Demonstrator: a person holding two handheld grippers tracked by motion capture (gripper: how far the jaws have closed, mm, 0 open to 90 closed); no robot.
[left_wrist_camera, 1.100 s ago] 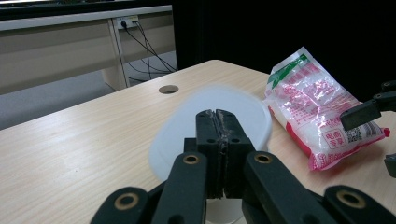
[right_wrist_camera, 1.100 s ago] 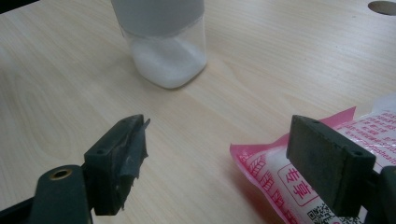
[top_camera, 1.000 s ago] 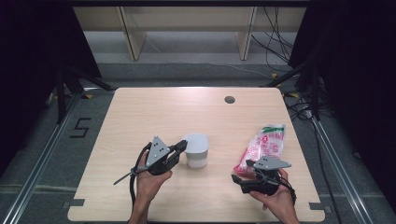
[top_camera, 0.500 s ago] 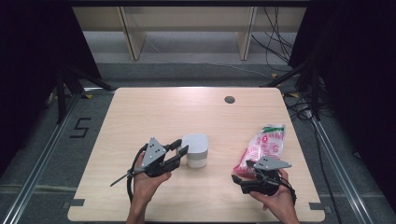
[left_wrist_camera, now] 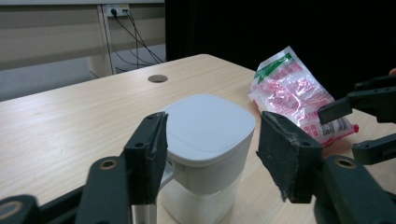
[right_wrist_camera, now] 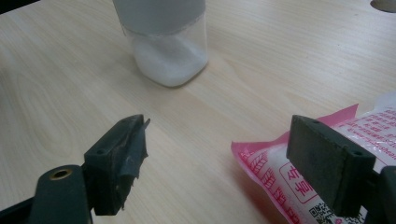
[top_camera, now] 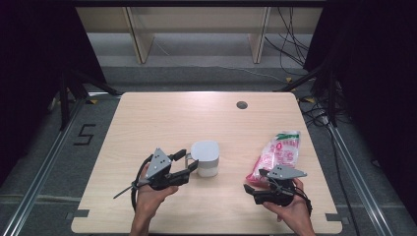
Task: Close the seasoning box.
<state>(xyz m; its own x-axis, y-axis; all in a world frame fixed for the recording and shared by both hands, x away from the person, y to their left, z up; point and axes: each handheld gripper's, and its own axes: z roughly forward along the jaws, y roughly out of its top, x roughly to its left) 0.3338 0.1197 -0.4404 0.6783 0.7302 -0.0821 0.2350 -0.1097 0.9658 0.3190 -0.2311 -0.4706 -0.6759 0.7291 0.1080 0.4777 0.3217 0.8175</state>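
A small jar (top_camera: 205, 158) is standing upright on the wooden table (top_camera: 162, 118), near the front edge. It is wearing a white lid with rounded corners. Its body is see-through, and white powder is sitting in the bottom.

The left gripper (top_camera: 186, 163) is sitting just left of the jar, pointing at it. Its jaws have just been opening. They are standing wide now, one on each side of the lid, and the pads are not pressing on it.

Well to the right of the jar, a pink and white bag (top_camera: 278, 155) with a green top is lying flat. The right gripper (top_camera: 251, 186) is waiting beside the bag's near end, jaws wide apart and holding nothing. A round hole (top_camera: 241, 104) is sitting far behind the jar.

The left gripper view is showing the gaps between pads (left_wrist_camera: 156, 149) and lid. The right gripper view is showing the powder through the jar's clear wall (right_wrist_camera: 166, 51).
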